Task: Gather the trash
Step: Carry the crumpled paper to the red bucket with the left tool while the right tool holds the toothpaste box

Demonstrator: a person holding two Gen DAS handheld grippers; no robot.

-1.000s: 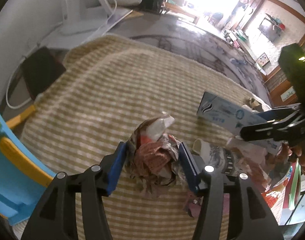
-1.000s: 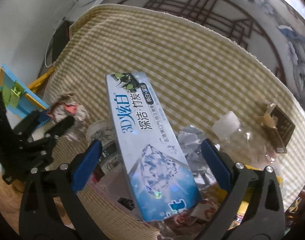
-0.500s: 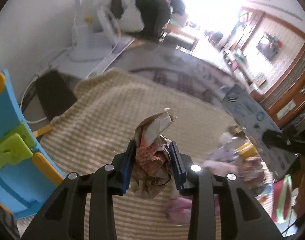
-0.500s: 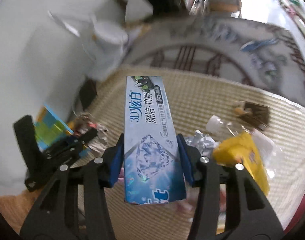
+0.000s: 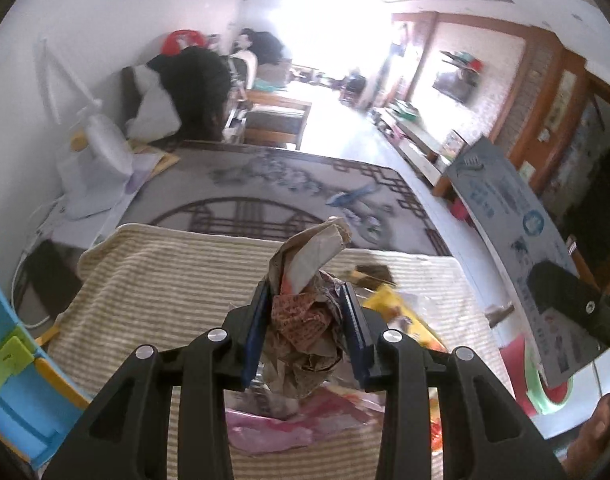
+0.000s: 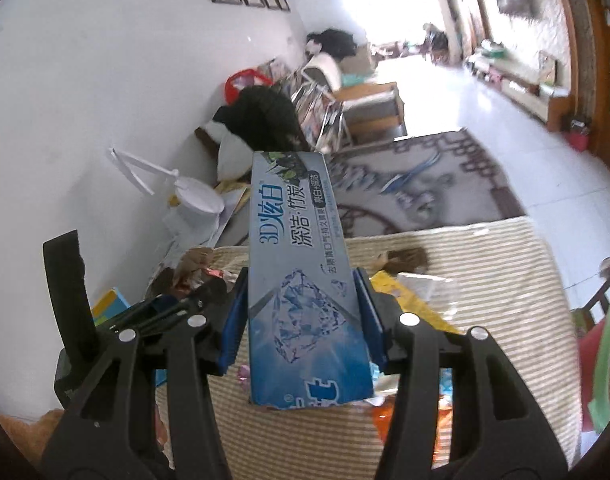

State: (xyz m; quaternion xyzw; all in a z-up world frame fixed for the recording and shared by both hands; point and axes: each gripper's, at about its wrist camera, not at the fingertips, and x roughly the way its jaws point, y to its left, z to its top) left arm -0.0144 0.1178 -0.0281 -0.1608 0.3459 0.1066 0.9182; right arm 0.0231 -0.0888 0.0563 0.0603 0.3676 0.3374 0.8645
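I held two pieces of trash, one per gripper, both lifted clear of the cloth (image 5: pixel 153 280).

Left gripper (image 5: pixel 305 320): narrow, its blue pads pressed on a wad (image 5: pixel 305 320) of crumpled paper and wrapper. In the left wrist view the wad sat at centre frame, its torn tip pointing up past the fingertips, its bulk hanging below them.

Right gripper (image 6: pixel 301 312): about half wide, clamped across the short side of a box (image 6: pixel 301 264), a toothpaste carton. In the right wrist view the box ran from lower centre to mid frame, long axis in line with the fingers. Most of its length stood out beyond the tips; a short end stuck back toward the camera. In the left wrist view the same box (image 5: pixel 517 256) crossed the right of the frame on a slant.

The remaining trash (image 6: pixel 409 304) lay on the cloth below and just right of the box: a yellow packet, clear film, an orange wrapper. A pink bag (image 5: pixel 289 420) showed under the wad.

I judged the next move to be a carry to a bin. A green-rimmed, red object (image 5: pixel 541 380) showed at the lower right of the left wrist view, below the box; I could not tell whether it was the bin. If so, it lay to the right of both grippers, and the right hand was nearer. The box's overhang would lead, so I judged that it needed tipping end-down to go in.
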